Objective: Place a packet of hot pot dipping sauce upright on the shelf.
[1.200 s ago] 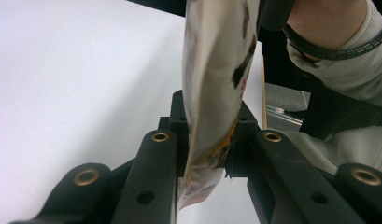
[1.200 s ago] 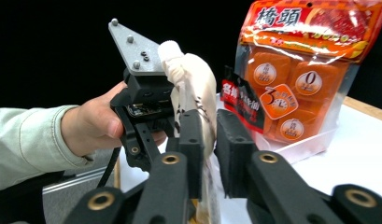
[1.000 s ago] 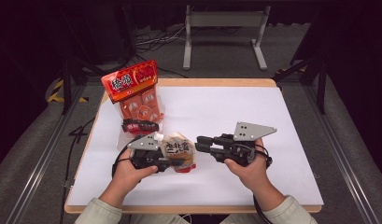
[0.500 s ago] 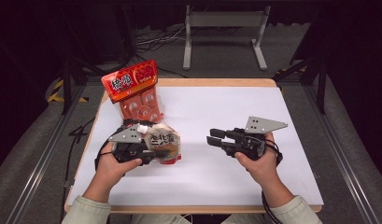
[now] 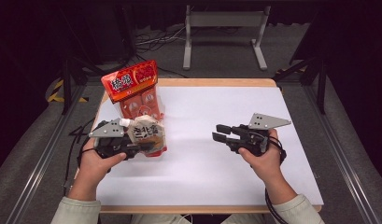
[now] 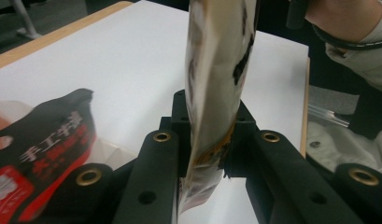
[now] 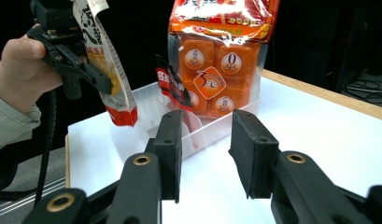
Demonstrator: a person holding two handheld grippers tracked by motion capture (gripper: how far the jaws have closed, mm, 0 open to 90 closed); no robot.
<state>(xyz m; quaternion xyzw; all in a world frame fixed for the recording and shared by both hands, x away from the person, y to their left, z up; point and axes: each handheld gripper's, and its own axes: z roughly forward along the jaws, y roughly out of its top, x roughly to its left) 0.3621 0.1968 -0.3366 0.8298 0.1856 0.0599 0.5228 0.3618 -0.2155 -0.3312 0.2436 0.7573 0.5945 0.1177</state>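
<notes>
My left gripper [image 5: 146, 145] is shut on a beige snack pouch [image 5: 146, 131] with black characters and a red bottom, and holds it upright just above the table's left side. In the left gripper view the pouch [image 6: 216, 70] stands edge-on, pinched between the jaws of the left gripper [image 6: 208, 140]. My right gripper [image 5: 220, 134] hovers right of centre and points left. Its jaws have just been opening, and in the right gripper view the right gripper [image 7: 206, 140] has nothing between them. That view also shows the pouch [image 7: 104, 60] hanging at the upper left.
A clear tray [image 7: 146, 100] at the table's back left holds a tall orange pack [image 5: 132, 88] with a red header and a small black-and-red pouch [image 7: 172, 86]. The white tabletop [image 5: 216, 186] lies between and in front of the hands. A metal stand [image 5: 223, 28] is on the floor beyond.
The left gripper has carried the pouch left and slightly up, toward the tray. The right gripper has drawn away from the pouch to the right, and its jaws have spread wider.
</notes>
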